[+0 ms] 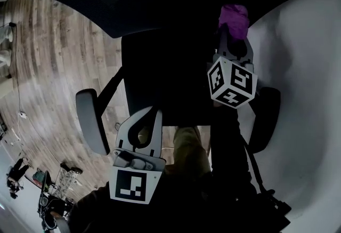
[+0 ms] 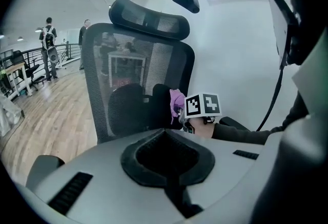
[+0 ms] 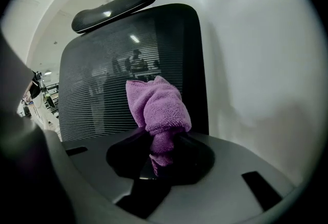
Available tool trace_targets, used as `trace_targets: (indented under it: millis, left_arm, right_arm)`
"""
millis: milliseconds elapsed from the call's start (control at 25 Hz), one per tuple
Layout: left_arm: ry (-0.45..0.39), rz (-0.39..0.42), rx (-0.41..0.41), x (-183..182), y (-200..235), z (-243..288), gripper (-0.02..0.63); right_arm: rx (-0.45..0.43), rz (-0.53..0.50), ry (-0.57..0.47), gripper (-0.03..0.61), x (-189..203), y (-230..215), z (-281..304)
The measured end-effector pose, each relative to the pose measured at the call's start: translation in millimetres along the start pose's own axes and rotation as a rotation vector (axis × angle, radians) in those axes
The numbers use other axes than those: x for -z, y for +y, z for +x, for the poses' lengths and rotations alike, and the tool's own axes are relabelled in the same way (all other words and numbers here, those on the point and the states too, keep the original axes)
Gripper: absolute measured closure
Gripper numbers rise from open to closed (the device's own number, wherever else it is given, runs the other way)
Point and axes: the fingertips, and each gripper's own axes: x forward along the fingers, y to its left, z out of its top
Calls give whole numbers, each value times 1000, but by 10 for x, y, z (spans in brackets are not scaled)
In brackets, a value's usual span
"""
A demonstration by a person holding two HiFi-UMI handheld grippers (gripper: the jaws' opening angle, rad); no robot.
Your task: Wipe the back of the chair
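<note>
No legible text, brand, number or sign in any view. Only printed patterns: black-and-white square markers on the cube of the right gripper [image 1: 233, 34] and of the left gripper [image 1: 145, 113]. They show blocks only, no letters or digits.

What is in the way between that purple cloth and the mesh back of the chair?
Nothing visible. The purple cloth, clamped in the right gripper, is held right up in front of the chair back, and no object sits between them. Whether the cloth already touches the mesh cannot be told.
</note>
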Motion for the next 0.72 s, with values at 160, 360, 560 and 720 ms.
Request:
trace_targets:
  millis: [160,360,560,720]
  left_arm:
    - [-10,-6,-21,-59,200,-117,611]
    - [-16,-23,-37,-41,450,-262,610]
    - [-9,-39,-48,-7,658,-319,610]
    - [-10,-47,-60,26,856,-428,611]
  right_arm:
    - [-24,-8,3,483,-25,268,17]
    - [-53,-23,5,483,1,630,39]
    - [-81,-32,2,483,30,922,97]
    - [-105,-40,1,483,78,1204,92]
